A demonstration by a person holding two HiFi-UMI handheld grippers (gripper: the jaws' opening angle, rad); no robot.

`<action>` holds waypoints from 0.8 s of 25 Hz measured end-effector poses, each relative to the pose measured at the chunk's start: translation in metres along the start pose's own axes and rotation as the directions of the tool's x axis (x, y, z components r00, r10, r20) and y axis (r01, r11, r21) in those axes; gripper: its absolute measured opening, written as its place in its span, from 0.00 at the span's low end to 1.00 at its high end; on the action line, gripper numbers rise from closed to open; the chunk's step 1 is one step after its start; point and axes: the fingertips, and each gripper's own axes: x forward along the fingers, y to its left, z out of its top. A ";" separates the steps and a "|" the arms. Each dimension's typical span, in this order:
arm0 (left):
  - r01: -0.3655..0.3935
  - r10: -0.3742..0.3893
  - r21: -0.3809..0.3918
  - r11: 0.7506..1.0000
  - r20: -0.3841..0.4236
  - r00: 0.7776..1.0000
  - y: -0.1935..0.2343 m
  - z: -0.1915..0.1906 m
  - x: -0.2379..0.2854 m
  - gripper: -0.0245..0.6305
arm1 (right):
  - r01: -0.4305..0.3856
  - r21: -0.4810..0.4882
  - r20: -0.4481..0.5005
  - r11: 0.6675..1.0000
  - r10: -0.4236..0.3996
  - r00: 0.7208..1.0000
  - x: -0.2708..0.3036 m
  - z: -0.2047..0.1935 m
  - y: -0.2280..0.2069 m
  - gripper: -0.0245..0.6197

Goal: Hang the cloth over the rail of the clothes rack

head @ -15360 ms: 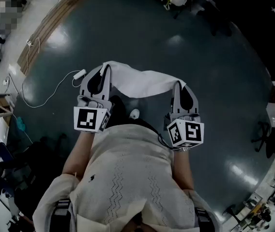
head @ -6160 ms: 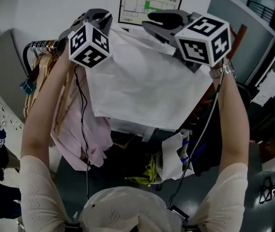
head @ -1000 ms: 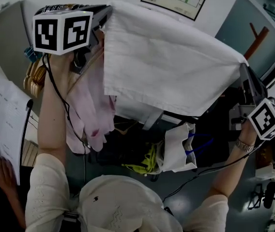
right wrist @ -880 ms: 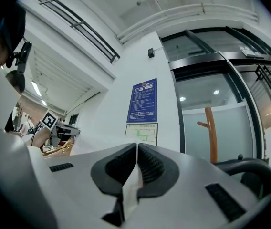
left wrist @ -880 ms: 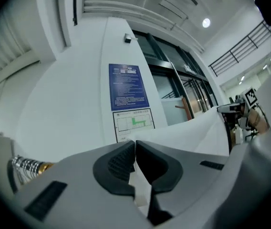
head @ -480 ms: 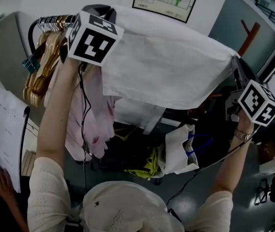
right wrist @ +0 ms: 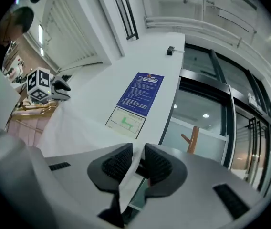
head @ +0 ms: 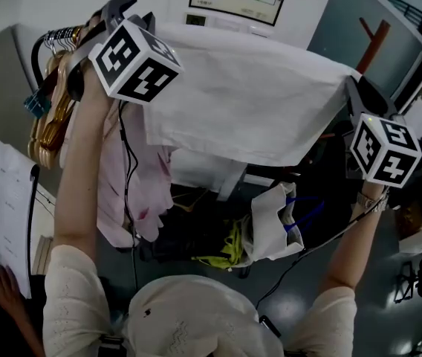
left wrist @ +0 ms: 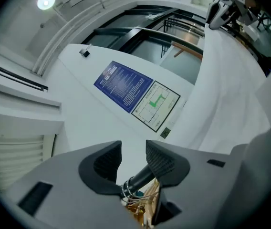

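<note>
Cloth (head: 248, 99): white, draped over the rail (head: 56, 34) of the clothes rack, high in front of the person. Its long axis runs left to right across the head view, sloping slightly down toward the right. The loose lower edge hangs toward the person.

Left gripper (head: 124, 10): at the cloth's left end, beside the wooden hangers (head: 50, 117) and a pink garment (head: 122, 192). Its jaws are opening. In the left gripper view the pads (left wrist: 160, 160) stand well apart and grip nothing. The dark rail end with its metal hook rings shows through the gap beyond them, and the cloth lies off to the right, clear of the jaws.

Right gripper (head: 352, 88): at the cloth's right end. Its jaws are also opening. In the right gripper view a cloth corner lies in the narrow gap, against one of the pads (right wrist: 118, 165), with a dark slit between it and the other, so it is not clamped.

View differences:
- Only the head view shows the full span of the cloth, and a white bag (head: 274, 225) below it.
- It does not show either gap between the pads; the gripper views do.
- Each gripper view looks along the cloth to the other gripper at the far end.
- Both gripper views catch the blue wall poster (left wrist: 123, 86); the head view does not.
</note>
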 end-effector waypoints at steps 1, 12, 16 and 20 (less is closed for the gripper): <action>-0.006 0.006 0.009 1.000 0.000 1.000 0.001 -0.001 0.000 0.26 | -0.024 0.037 0.001 0.999 0.024 1.000 -0.001 -0.001 0.000 0.15; -0.061 0.061 0.030 0.998 -0.004 0.998 0.002 -0.003 0.002 0.26 | -0.092 0.292 0.071 0.952 0.074 0.995 -0.021 -0.009 -0.044 0.15; -0.062 0.062 -0.034 0.998 -0.001 0.998 0.006 -0.002 0.002 0.26 | -0.099 0.326 0.175 0.940 0.043 0.984 -0.039 0.000 -0.046 0.15; -0.138 0.159 -0.217 0.966 0.084 0.984 0.024 0.002 -0.010 0.26 | -0.135 0.182 0.365 0.974 0.061 0.929 -0.065 0.016 0.002 0.15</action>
